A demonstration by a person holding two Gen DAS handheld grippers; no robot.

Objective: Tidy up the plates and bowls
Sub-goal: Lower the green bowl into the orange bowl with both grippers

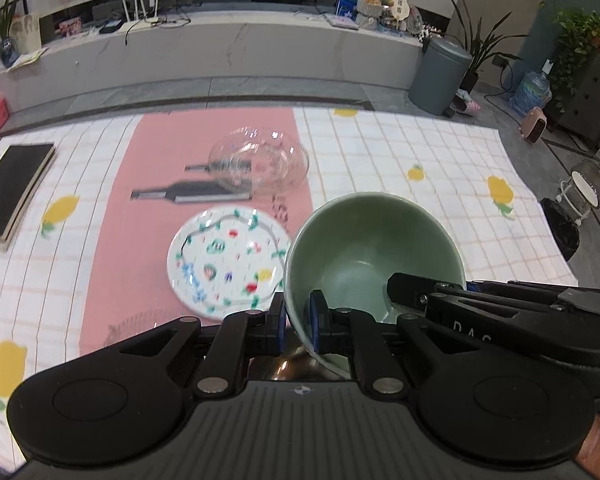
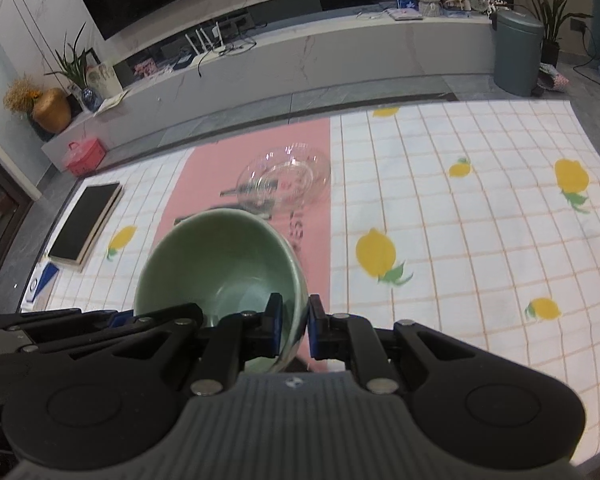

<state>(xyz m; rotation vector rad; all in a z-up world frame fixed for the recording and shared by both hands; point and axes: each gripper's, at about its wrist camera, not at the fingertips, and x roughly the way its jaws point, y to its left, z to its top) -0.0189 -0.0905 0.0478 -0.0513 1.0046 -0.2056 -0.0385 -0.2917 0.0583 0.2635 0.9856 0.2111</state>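
Bowls: one green bowl (image 1: 374, 248), one glass bowl (image 1: 260, 160); one plate (image 1: 228, 260).

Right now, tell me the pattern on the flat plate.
White plate with colourful fruit and green leaf motifs; clearest in the left wrist view.

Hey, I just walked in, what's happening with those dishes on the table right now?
A person is tidying dishes using two handheld grippers. Both the left gripper and the right gripper are clamped on opposite sides of the rim of a green bowl, holding it tilted above the tablecloth. A floral plate lies on the pink strip just left of the bowl, and a clear glass bowl sits farther back, untouched.
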